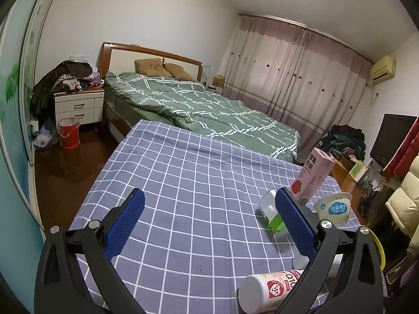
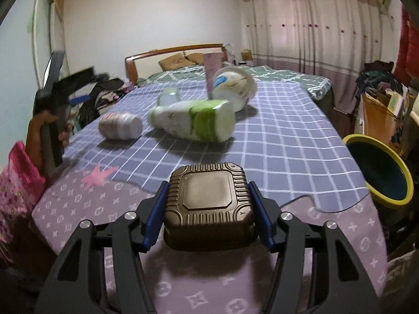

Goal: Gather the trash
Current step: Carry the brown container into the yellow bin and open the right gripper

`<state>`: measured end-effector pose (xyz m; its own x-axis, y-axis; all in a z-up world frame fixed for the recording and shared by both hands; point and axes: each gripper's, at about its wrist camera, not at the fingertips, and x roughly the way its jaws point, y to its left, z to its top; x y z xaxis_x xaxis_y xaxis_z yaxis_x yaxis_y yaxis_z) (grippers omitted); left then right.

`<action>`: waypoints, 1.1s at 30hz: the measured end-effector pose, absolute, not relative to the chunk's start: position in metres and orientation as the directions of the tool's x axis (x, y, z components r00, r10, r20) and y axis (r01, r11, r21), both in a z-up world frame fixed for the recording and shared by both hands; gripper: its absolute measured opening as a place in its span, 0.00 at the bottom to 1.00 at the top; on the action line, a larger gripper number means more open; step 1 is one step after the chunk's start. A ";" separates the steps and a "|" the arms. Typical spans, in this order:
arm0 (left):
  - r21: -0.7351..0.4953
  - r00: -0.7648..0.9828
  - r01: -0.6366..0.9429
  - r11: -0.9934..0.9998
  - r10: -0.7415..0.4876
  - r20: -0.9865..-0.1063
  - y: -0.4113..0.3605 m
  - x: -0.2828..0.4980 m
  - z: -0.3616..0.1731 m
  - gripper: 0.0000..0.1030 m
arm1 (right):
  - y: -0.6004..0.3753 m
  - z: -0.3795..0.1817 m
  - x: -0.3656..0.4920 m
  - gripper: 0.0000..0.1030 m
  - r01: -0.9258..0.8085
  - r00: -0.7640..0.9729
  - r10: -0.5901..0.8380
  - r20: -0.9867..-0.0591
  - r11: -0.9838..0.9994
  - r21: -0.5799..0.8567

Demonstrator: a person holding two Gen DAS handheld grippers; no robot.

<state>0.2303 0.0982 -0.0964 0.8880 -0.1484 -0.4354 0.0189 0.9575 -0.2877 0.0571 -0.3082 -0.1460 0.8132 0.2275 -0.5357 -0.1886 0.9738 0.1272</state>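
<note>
On the checked cloth [image 2: 275, 141], left to right: a small white bottle [image 2: 120, 127], a green-labelled bottle [image 2: 193, 123] on its side, a yogurt cup [image 2: 234, 86] — a yellow-rimmed bin [image 2: 379, 167] beside the edge. Left gripper [image 1: 209, 219] hovers wide, empty. Right gripper [image 2: 207, 214], tilted down, clasps a brown box [image 2: 209, 209] — both pads touching.

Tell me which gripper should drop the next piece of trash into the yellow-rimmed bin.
Right. The right gripper already brackets the brown square container, with the bin on its side. The left gripper is open, holding nothing.
</note>
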 end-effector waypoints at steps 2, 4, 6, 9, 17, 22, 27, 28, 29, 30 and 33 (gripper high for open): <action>-0.286 0.888 0.018 0.958 -0.147 -0.436 0.098 0.231 -0.096 0.95 | -0.322 -0.141 0.060 0.55 -0.146 0.822 0.199 -0.533 0.979 0.141; -0.285 0.888 0.018 0.958 -0.146 -0.436 0.098 0.231 -0.097 0.95 | -0.336 -0.137 0.063 0.55 -0.103 0.831 0.163 -0.532 0.985 0.141; -0.286 0.888 0.018 0.958 -0.147 -0.435 0.098 0.231 -0.096 0.95 | -0.359 -0.130 0.068 0.55 -0.040 0.840 0.113 -0.530 0.988 0.148; -0.282 0.888 0.018 0.959 -0.145 -0.436 0.098 0.231 -0.097 0.95 | -0.402 -0.118 0.077 0.55 0.063 0.844 0.045 -0.535 0.981 0.181; -0.275 0.886 0.014 0.961 -0.139 -0.442 0.097 0.231 -0.098 0.95 | -0.511 -0.102 0.110 0.55 0.313 0.807 -0.149 -0.572 0.928 0.200; -0.268 0.884 0.012 0.963 -0.135 -0.447 0.097 0.234 -0.100 0.95 | -0.556 -0.120 0.144 0.56 0.395 0.746 -0.218 -0.629 0.905 0.155; -0.262 0.883 0.012 0.965 -0.134 -0.450 0.095 0.234 -0.099 0.95 | -0.580 -0.138 0.175 0.57 0.445 0.700 -0.259 -0.665 0.887 0.122; -0.261 0.882 0.012 0.965 -0.133 -0.451 0.095 0.235 -0.099 0.95 | -0.583 -0.140 0.177 0.60 0.454 0.696 -0.265 -0.667 0.882 0.123; -0.259 0.882 0.012 0.966 -0.133 -0.452 0.095 0.235 -0.099 0.95 | -0.586 -0.140 0.178 0.60 0.468 0.694 -0.278 -0.665 0.875 0.123; -0.259 0.882 0.012 0.966 -0.133 -0.453 0.095 0.235 -0.099 0.95 | -0.587 -0.138 0.178 0.60 0.479 0.695 -0.289 -0.659 0.869 0.124; -0.258 0.880 0.016 0.966 -0.136 -0.456 0.094 0.235 -0.100 0.95 | -0.583 -0.128 0.174 0.63 0.487 0.721 -0.291 -0.629 0.858 0.162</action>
